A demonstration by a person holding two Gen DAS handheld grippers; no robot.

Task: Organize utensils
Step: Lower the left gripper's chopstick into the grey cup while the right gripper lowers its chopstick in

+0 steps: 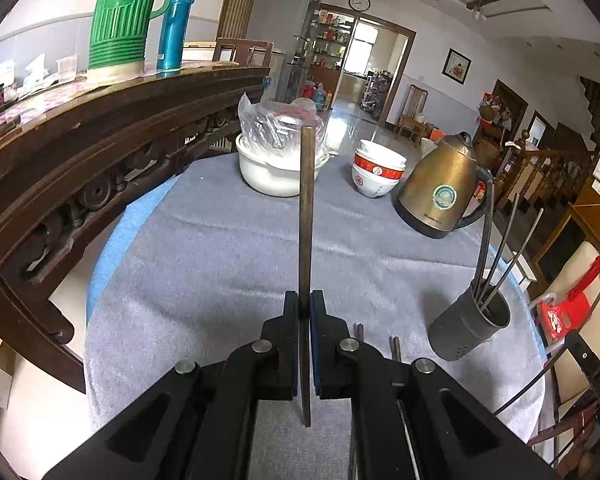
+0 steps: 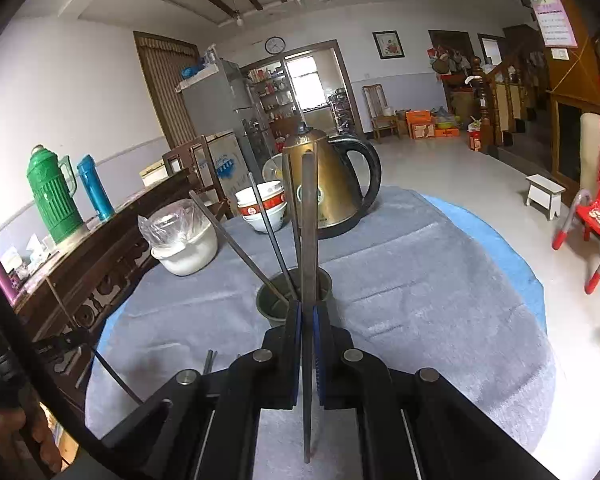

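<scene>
Left wrist view first: the left gripper (image 1: 305, 306) was clamped tight on a brown chopstick (image 1: 307, 216), which stood upright between the pads and poked out above and below them. Off to the right on the grey-clothed counter (image 1: 204, 248) sat the dark utensil holder (image 1: 469, 328), tilted in this view, with a few thin chopsticks already sticking out of it. Further back were a white pot (image 1: 276, 174) with a plastic bag in it, stacked bowls (image 1: 377, 174) and a brass kettle (image 1: 440, 188).

Right wrist view: the right gripper (image 2: 307, 314) was pinched shut on a grey chopstick (image 2: 309, 240), also held upright. The utensil holder (image 2: 276, 306) was right behind the gripper tips, close in, with the other sticks leaning left out of it. The kettle (image 2: 336, 184) stood just behind that.
</scene>
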